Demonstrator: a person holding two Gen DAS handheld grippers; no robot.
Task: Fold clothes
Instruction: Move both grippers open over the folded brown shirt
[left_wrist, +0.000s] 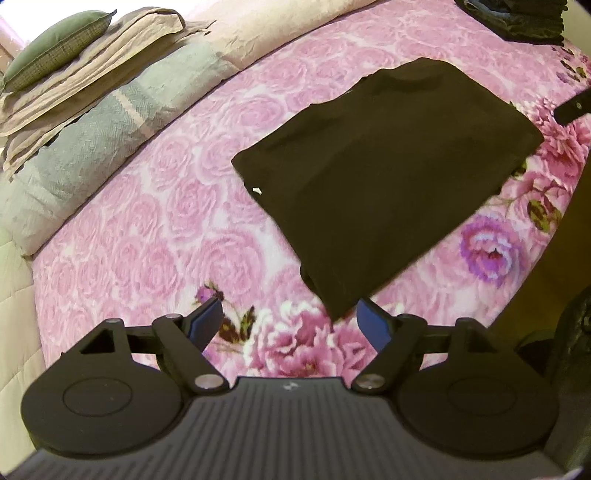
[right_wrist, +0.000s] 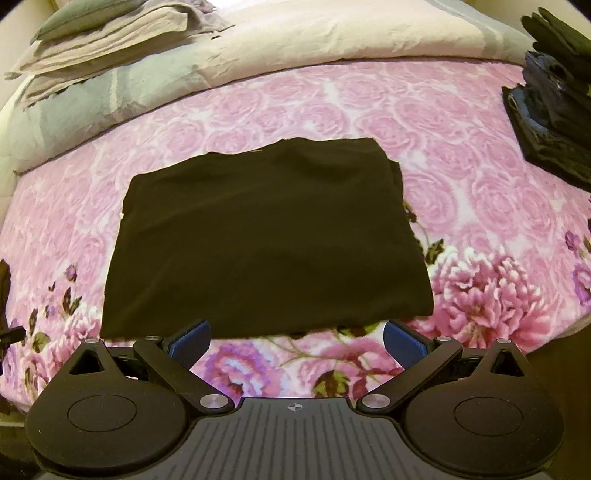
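A black garment (left_wrist: 376, 173) lies folded into a flat rectangle on the pink floral bedspread (left_wrist: 155, 229). It also shows in the right wrist view (right_wrist: 266, 240), square in front of me. My left gripper (left_wrist: 290, 323) is open and empty, just short of the garment's near corner. My right gripper (right_wrist: 295, 341) is open and empty, just short of the garment's near edge. The tip of the right gripper shows at the right edge of the left wrist view (left_wrist: 574, 107).
A stack of dark folded clothes (right_wrist: 554, 110) sits at the far right of the bed, also in the left wrist view (left_wrist: 517, 18). Folded beige and grey bedding (left_wrist: 92, 110) and a green pillow (left_wrist: 55, 48) lie along the far left. The bed edge is near right.
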